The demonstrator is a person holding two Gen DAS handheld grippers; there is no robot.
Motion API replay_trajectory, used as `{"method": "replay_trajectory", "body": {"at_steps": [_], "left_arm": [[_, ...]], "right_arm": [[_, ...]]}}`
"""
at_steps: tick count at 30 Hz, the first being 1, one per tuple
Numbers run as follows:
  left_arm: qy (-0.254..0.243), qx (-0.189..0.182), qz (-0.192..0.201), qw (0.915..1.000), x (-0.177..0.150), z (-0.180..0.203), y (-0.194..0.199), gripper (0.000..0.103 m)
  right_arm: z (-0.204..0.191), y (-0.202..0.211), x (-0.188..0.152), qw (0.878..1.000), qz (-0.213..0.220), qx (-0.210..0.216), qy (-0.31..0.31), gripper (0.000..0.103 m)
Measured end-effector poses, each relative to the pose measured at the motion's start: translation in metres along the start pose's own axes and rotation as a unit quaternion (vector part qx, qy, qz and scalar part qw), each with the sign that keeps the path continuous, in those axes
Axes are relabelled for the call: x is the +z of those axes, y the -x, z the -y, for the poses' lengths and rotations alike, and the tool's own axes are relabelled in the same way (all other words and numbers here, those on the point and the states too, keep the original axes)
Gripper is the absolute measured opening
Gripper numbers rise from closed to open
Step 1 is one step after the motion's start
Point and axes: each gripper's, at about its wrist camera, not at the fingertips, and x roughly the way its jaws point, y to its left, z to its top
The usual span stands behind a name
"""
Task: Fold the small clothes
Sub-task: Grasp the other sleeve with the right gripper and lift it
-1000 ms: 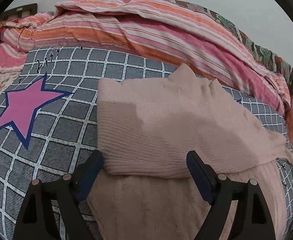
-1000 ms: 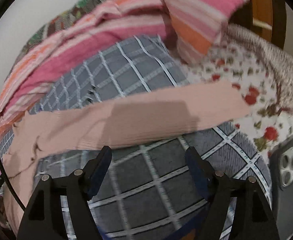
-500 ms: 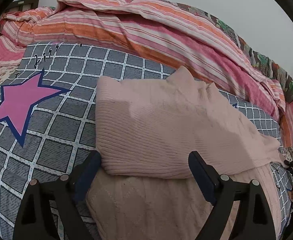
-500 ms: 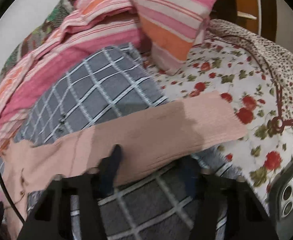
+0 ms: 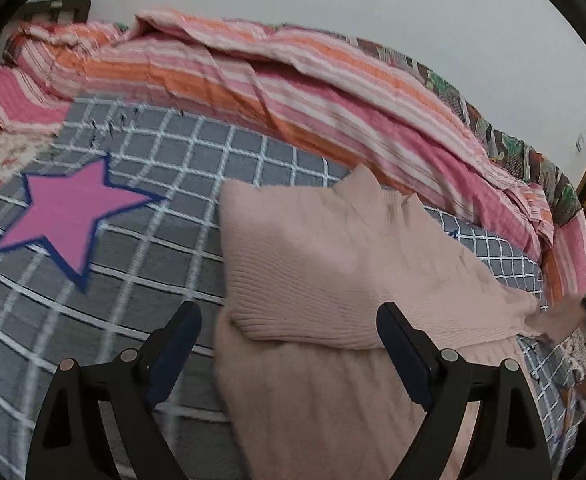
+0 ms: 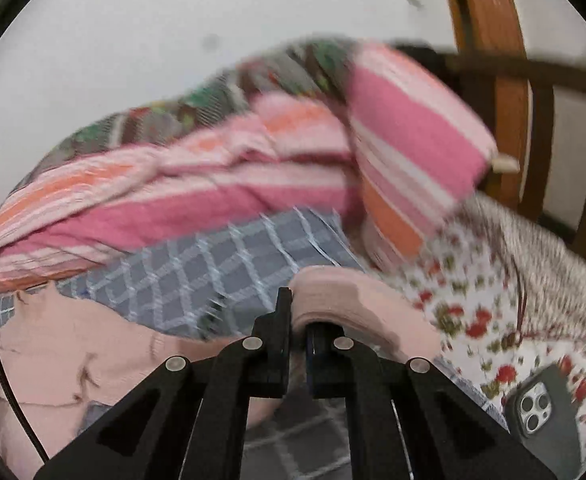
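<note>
Now our left gripper point(image 5: 289, 344) hovers low with jaws spread wide, empty, the folded edge of the ribbed pink sweater point(image 5: 333, 264) lying between and just ahead of them on the grey checked blanket point(image 5: 165, 240). Our right gripper point(image 6: 298, 332) has its jaws pinched on the sweater's sleeve point(image 6: 333, 296), bunched soft above them; a phone point(image 6: 541, 404) lies right of them.

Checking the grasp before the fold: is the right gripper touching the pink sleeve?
Touching. In the right wrist view the right gripper has its jaws shut on the pink sleeve, whose fabric bulges up between them.
</note>
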Motion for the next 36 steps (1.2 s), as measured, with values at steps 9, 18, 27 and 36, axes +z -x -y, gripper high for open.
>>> {"method": "replay_trajectory", "body": {"at_steps": [9,18,27,36], "left_arm": [[0.022,0.037,0.025,0.9988,0.006,-0.053,0.034,0.089],[0.078,0.046,0.041,0.9950,0.014,-0.096,0.052,0.089],[0.079,0.052,0.036,0.9949,0.017,-0.106,0.049,0.089],[0.066,0.052,0.031,0.9960,0.016,-0.102,0.047,0.089]], "right_arm": [[-0.153,0.056,0.038,0.992,0.038,0.088,0.078,0.005],[-0.329,0.046,-0.002,0.969,-0.021,0.191,0.154,0.005],[-0.448,0.020,-0.073,0.938,-0.106,0.240,0.225,0.005],[-0.481,0.014,-0.122,0.888,-0.168,0.322,0.281,0.036]]}}
